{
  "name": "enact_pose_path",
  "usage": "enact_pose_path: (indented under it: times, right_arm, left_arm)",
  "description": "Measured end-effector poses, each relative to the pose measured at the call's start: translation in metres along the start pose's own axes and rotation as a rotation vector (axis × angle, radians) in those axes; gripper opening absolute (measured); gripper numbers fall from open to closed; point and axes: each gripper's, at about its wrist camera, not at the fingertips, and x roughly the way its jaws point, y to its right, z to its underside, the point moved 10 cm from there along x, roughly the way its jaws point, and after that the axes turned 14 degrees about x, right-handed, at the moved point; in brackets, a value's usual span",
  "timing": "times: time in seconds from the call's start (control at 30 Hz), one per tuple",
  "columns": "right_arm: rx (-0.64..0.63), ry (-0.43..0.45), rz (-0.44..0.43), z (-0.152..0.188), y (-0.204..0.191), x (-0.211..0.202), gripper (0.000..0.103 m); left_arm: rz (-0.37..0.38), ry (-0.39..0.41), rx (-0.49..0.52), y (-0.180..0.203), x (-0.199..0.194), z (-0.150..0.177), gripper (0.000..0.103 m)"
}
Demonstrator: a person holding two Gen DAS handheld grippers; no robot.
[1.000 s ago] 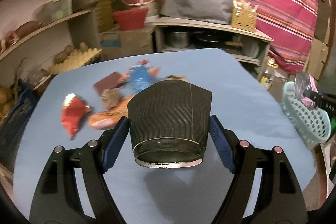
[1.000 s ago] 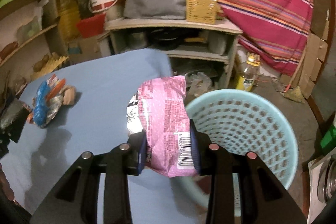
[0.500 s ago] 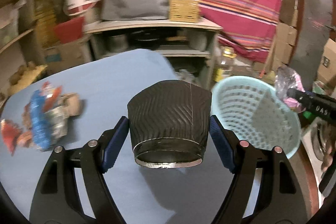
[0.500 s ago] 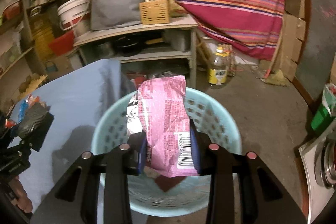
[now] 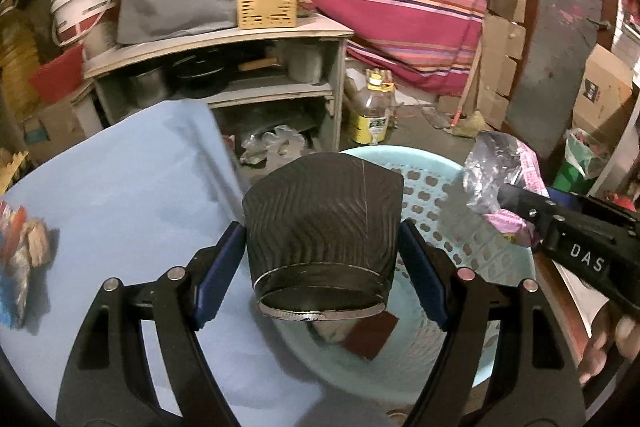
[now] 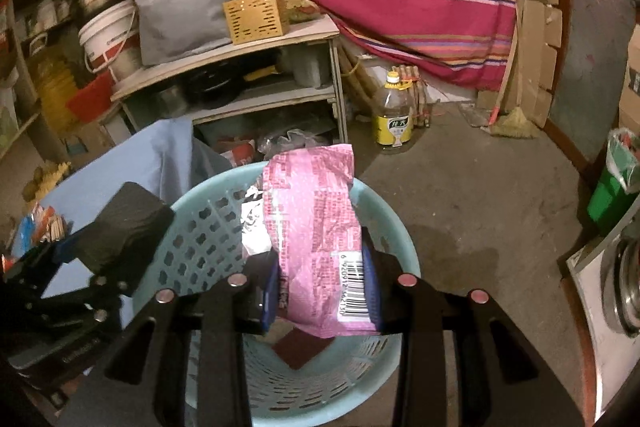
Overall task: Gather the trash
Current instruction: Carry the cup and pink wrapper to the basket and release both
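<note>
Now the black ribbed paper cup [image 5: 322, 227] is clamped between the blue pads of the left gripper [image 5: 322, 267], held on its side above the near rim of the pale blue basket [image 5: 472, 227], right at the edge of the blue table [image 5: 120, 195]. The pink snack wrapper [image 6: 316, 239] is pinched tight in the right gripper [image 6: 320, 283], held over the basket's open mouth. A dark red wrapper [image 6: 300, 347] is seen lying at the basket's bottom. More wrappers [image 5: 20, 251] are left in a heap at the table's far left edge.
</note>
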Motion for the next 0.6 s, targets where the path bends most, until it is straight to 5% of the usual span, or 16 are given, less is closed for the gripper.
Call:
enact_pose_path:
  times: [0.13, 0.33, 0.4, 0.43, 0.5, 0.6]
  right_arm:
    - [-0.001, -0.012, 0.014, 0.004, 0.004, 0.004, 0.035]
    - [-0.012, -0.017, 0.019, 0.006, 0.001, 0.006, 0.035]
    - [-0.028, -0.022, 0.011, 0.009, -0.005, 0.007, 0.042]
    - [-0.03, -0.022, 0.009, 0.009, -0.008, 0.007, 0.061]
    - [-0.036, -0.015, 0.014, 0.011, -0.016, 0.008, 0.08]
    - [-0.051, -0.03, 0.027, 0.016, -0.024, 0.012, 0.08]
  left_arm:
    - [-0.015, 0.007, 0.016, 0.0, -0.001, -0.008, 0.094]
    - [-0.046, 0.025, -0.015, -0.023, -0.014, -0.004, 0.097]
    - [-0.058, 0.027, -0.032, -0.034, -0.021, 0.0, 0.097]
    - [-0.063, 0.029, -0.042, -0.039, -0.024, 0.003, 0.097]
    - [-0.08, 0.031, -0.054, -0.049, -0.032, 0.006, 0.097]
    - [-0.108, 0.035, -0.067, -0.067, -0.043, 0.012, 0.098]
